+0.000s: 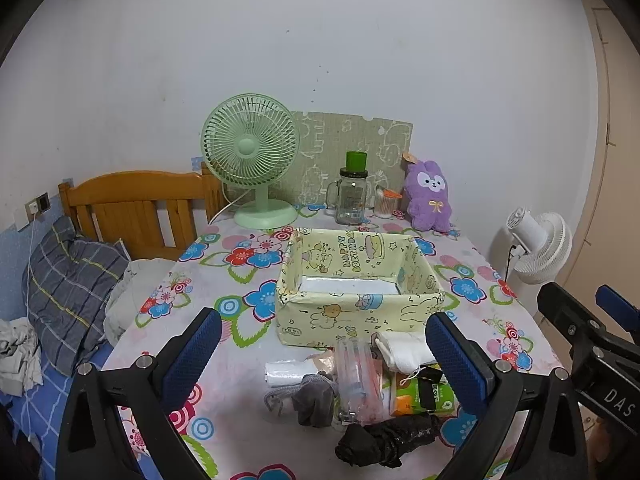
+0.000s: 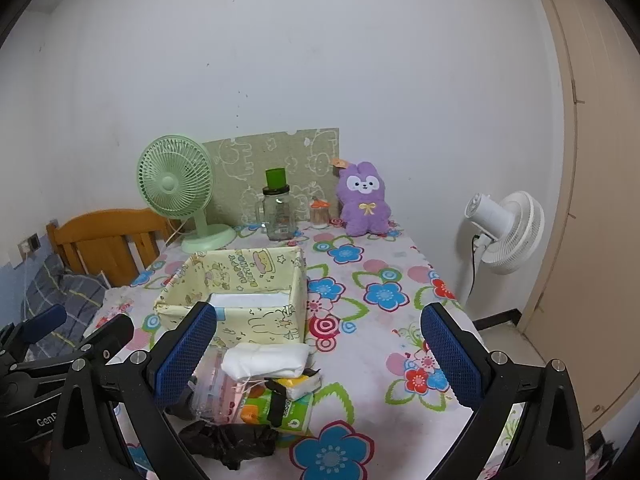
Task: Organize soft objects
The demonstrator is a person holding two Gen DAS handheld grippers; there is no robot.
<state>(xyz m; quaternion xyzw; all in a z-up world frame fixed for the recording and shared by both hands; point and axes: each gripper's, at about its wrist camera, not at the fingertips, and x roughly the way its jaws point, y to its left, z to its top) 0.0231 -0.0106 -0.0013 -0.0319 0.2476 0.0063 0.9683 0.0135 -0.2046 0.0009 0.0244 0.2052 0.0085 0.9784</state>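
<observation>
The pile of soft items, topped by a folded white cloth bundle, lay at 6 o'clock of the pale-yellow cartoon-print fabric box. Both left gripper and right gripper stood wide, empty. The bundle's long axis ran 9-to-3; the right gripper appeared nearer.

Clear bag contents blurred, grey cloth unidentifiable — bed cropped.
</observation>
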